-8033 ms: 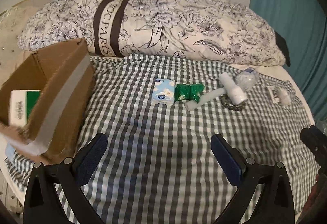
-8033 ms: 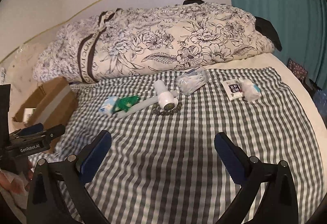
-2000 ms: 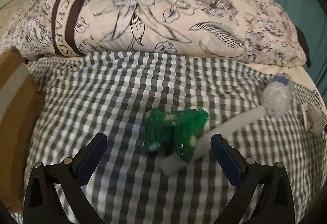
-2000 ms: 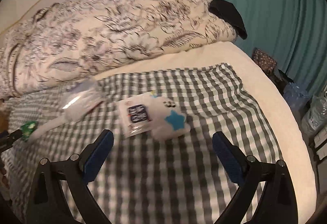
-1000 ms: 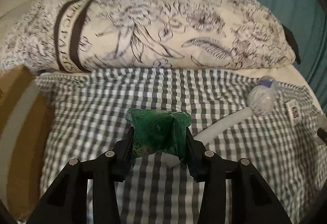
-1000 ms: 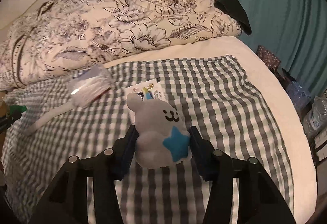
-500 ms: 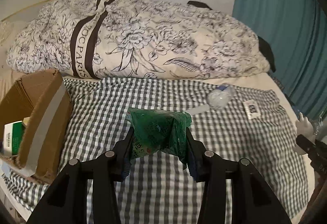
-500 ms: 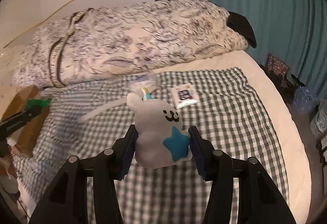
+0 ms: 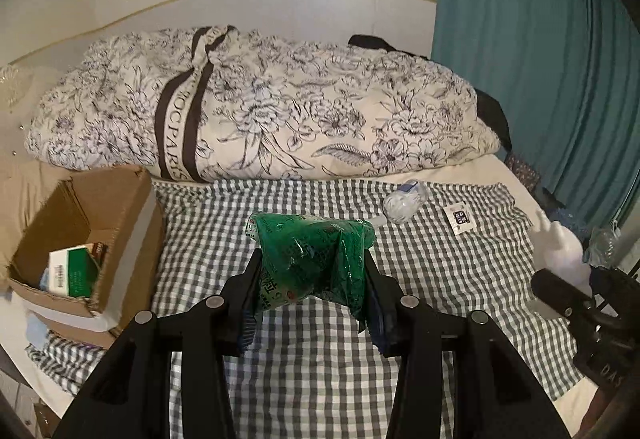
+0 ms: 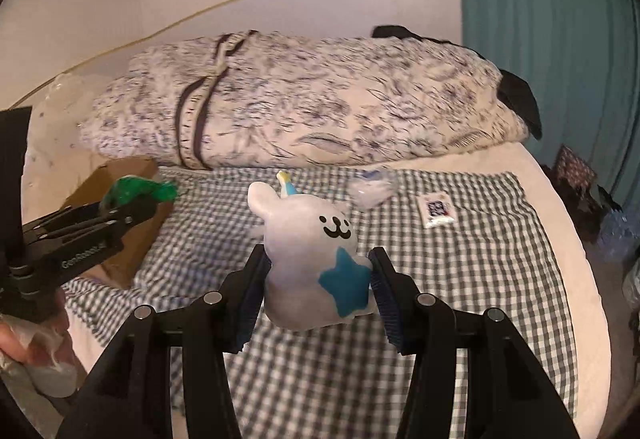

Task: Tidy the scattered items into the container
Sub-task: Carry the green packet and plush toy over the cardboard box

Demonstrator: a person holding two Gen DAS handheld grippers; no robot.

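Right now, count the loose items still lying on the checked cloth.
2: a clear bottle near the pillow, and a small white packet to its right. More may hide behind the held green bag.

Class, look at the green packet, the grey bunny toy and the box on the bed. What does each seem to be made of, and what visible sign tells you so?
Green packet: thin glossy plastic film, judging by crinkles and shiny highlights.
Grey bunny toy: probably soft, smooth matte rubber or foam; it may be plush, the blur leaves that open.
Box: brown corrugated cardboard; fluted edges show at its flaps, with a grey tape strip.
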